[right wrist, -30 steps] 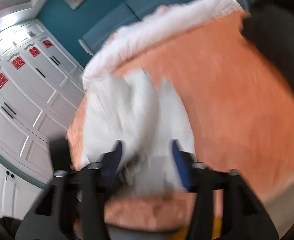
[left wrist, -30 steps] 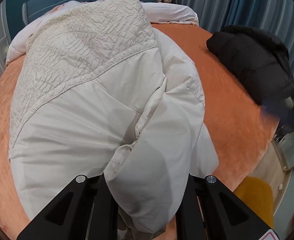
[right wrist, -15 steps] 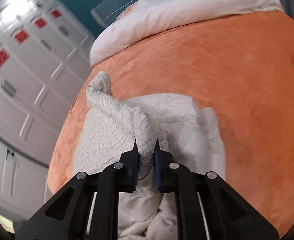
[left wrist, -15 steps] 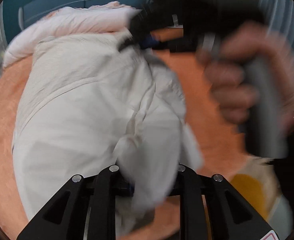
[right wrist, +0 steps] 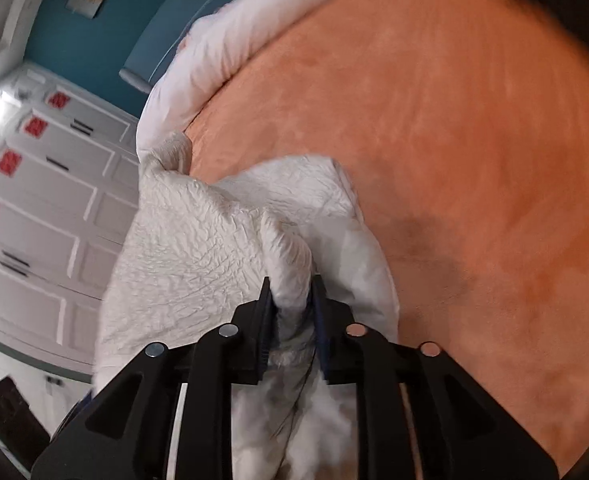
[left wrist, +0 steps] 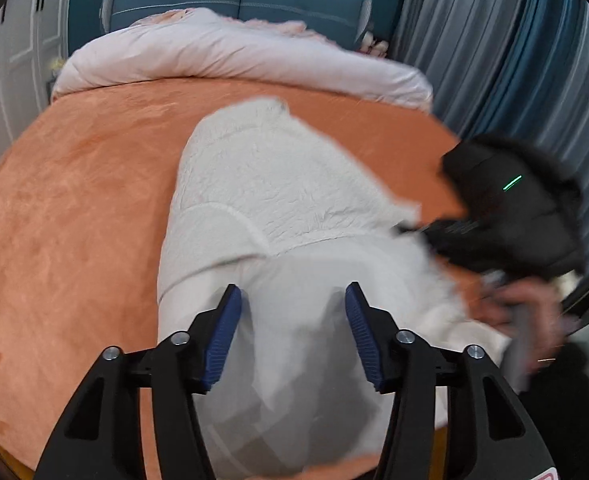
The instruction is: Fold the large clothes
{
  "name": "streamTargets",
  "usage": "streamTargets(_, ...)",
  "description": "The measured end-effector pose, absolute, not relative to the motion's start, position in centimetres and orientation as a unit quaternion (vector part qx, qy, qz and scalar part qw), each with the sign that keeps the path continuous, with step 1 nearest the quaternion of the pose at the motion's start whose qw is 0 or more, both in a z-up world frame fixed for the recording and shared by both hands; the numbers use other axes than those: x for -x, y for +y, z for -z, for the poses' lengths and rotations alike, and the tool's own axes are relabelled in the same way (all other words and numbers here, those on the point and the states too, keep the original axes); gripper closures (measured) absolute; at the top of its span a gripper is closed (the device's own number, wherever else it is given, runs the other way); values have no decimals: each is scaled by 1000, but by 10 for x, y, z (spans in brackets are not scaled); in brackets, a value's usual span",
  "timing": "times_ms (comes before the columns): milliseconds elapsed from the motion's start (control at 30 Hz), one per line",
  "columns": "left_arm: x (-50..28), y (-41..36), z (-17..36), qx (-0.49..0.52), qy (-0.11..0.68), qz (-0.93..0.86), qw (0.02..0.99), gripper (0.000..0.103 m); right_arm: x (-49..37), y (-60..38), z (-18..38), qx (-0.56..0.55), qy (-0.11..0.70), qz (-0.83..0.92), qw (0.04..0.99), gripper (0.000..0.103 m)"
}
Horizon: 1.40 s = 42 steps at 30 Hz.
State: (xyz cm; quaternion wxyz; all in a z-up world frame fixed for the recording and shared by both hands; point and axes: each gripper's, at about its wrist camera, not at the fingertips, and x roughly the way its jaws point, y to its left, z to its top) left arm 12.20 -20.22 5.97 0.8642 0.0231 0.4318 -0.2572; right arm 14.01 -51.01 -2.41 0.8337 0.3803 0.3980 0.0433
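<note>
So the big cream jacket (left wrist: 278,216) is lying bunched up on the orange bedspread (left wrist: 74,208), filling the middle and lower part of the left wrist view, crinkly textured panel toward the top and the smooth panel down by the fingers. The left gripper (left wrist: 292,320) is at the bottom centre of that frame with its jaws spreading apart. The smooth fabric shows in the gap between the blue pads (left wrist: 224,332), but they aren't pressing on it, so nothing is actually held there.

The right gripper (right wrist: 292,308) is another story: bottom centre of its own view, jaws nearly together and easing open a touch, with a puffy fold of the jacket (right wrist: 214,248) pinched between them and bulging up above the tips.

At the right edge of the left view there's the right hand (left wrist: 522,312) on its handle (pretty blurred), with the dark bulk of that gripper above it. A pale rolled duvet (left wrist: 234,56) sits along the top of the bed, blue curtains (left wrist: 494,60) at upper right.
</note>
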Motion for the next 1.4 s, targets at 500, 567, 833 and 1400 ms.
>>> streamTargets(500, -115, -189, -30, -27, 458, 238, 856, 46, -42, -418, 61, -221, 471, -33, 854, 102)
streamTargets(567, -112, -189, -26, -35, 454, 242, 857, 45, -31, -425, 76, -271, 463, -37, 843, 103)
streamTargets(833, -128, -163, -58, 40, 438, 234, 867, 47, -2, -452, 65, -261, 481, 45, 836, 100)
streamTargets(1400, -211, -242, -56, -23, 433, 200, 879, 43, -164, -426, -36, -183, 437, 76, 877, 103)
